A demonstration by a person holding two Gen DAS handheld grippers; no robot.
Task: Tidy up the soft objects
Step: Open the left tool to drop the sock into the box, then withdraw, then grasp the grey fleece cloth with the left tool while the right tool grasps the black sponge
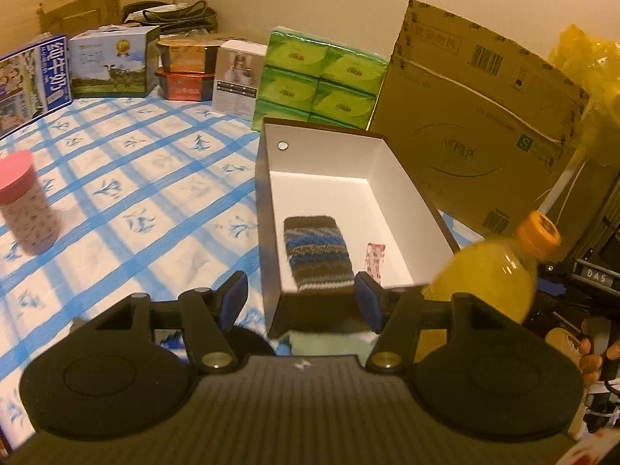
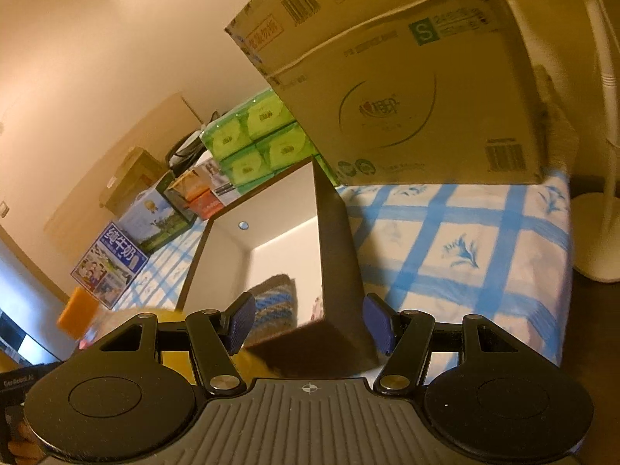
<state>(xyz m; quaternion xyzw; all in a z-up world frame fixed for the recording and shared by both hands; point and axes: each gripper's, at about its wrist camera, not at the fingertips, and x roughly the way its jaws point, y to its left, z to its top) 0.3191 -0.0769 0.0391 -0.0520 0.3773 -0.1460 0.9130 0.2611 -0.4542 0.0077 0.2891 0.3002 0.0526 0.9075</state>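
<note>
knit sleeve (image 1: 318,255): woolly, rough | box (image 1: 329,166): smooth matt card | bedsheet (image 1: 135,178): cloth

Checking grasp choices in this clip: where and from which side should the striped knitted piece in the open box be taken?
Probably at the near end of the striped knitted piece, from above. It lies flat on the floor of the box, and the walls block any sideways approach. The fingers should straddle its short width, staying off the small packet beside it.
</note>
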